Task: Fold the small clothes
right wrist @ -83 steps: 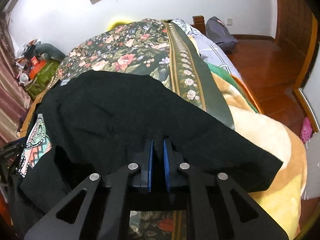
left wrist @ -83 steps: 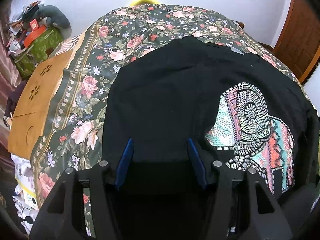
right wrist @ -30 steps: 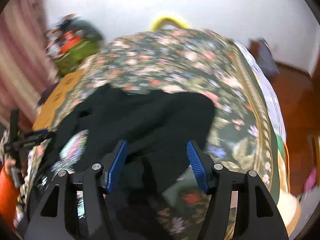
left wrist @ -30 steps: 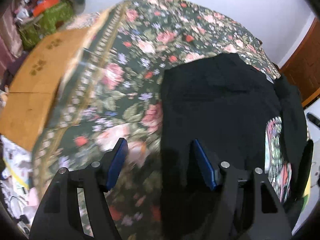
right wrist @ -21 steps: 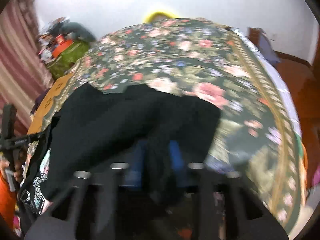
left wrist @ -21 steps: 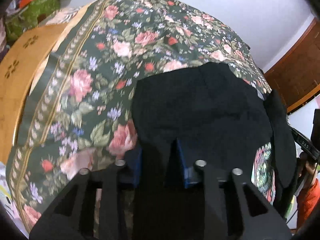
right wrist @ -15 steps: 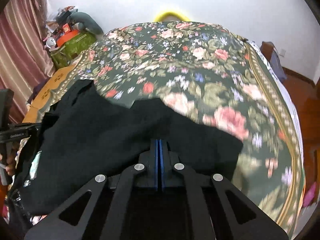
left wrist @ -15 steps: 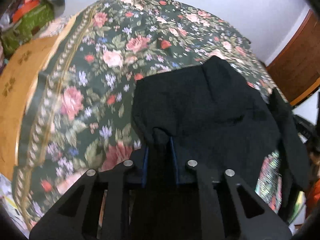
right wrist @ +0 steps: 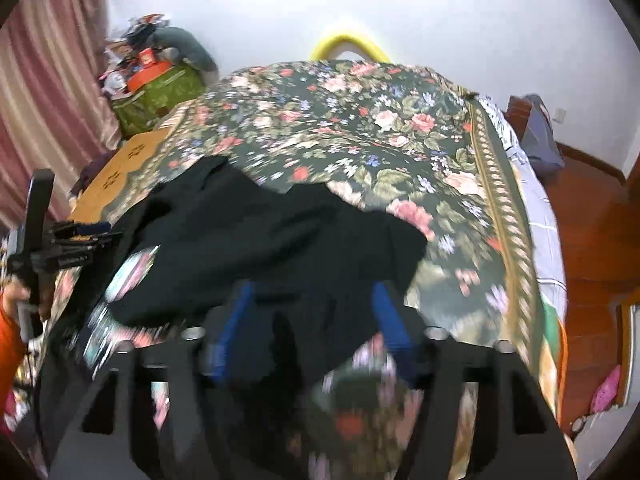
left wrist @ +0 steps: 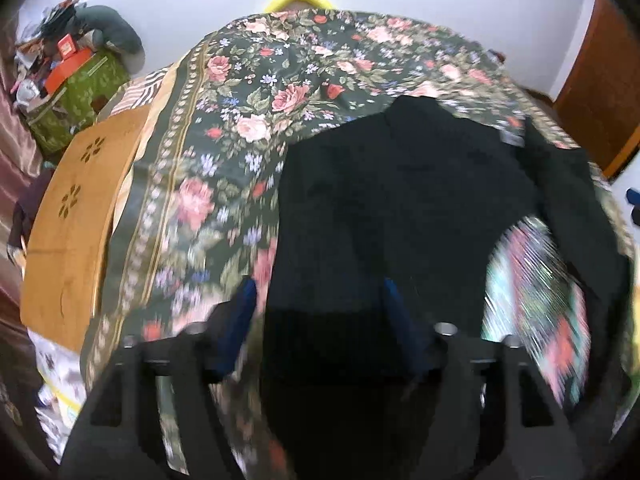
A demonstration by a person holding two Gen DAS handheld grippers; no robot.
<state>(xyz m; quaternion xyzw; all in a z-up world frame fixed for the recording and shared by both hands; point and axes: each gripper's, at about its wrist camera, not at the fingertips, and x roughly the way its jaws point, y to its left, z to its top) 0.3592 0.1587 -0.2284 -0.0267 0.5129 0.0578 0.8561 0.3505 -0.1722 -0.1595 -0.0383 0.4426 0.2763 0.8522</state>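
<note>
A small black shirt (left wrist: 404,200) with a colourful patterned print (left wrist: 536,280) lies on the floral bedspread (left wrist: 224,184), its sides folded inward. My left gripper (left wrist: 320,300) is open, its blue fingers (left wrist: 240,312) straddling the shirt's near left edge. In the right wrist view the black shirt (right wrist: 272,248) lies on the bedspread (right wrist: 400,128), and my right gripper (right wrist: 312,304) is open over its near right edge. Both views are blurred by motion.
A wooden board (left wrist: 76,216) lies left of the bed, with a cluttered green box (left wrist: 76,92) behind it. A yellow hoop (right wrist: 348,44) stands at the bed's far end. Wooden floor (right wrist: 592,208) runs along the right. The left gripper shows in the right wrist view (right wrist: 60,240).
Both grippers were shut on the shirt's edges half a second ago. Both have opened and let the cloth go, and pulled back slightly.
</note>
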